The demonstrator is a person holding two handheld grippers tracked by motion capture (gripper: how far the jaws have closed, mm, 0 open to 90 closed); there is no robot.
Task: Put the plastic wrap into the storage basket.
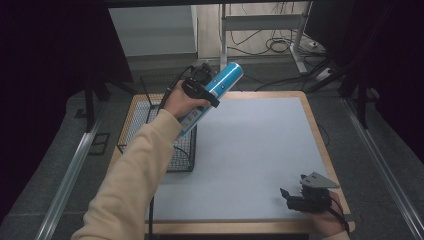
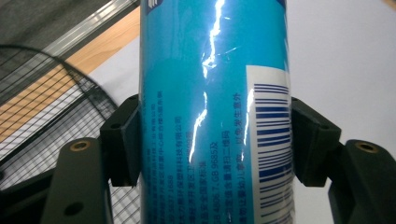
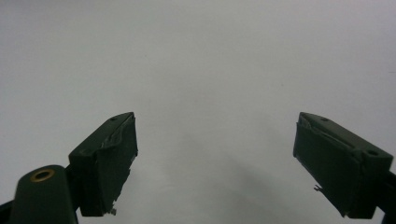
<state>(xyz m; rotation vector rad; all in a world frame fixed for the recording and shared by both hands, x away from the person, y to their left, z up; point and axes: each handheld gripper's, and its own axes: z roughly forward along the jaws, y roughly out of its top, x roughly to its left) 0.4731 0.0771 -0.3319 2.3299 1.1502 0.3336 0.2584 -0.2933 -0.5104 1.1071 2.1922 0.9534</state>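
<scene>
I see a pale yellow long sleeve (image 1: 135,175) on my left arm — both grippers are black, the right gripper (image 1: 300,197) carries a grey three-cornered plate (image 1: 318,180), brass-coloured screws (image 2: 80,146) near the jaws.

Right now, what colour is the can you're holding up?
Bright blue can, with a white barcode patch; clearest in the left gripper view.

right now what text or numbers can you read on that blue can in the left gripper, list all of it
"GB 9685": printed sideways on the blue can, in a line partly legible as "4806.7, GB 9685".
Barcode on the can's white panel: bars clear, no digits legible.
Other Chinese print lines on the can: too small and blurred to read.
White characters at the can's top edge: cut off.
Left gripper: no text.
</scene>
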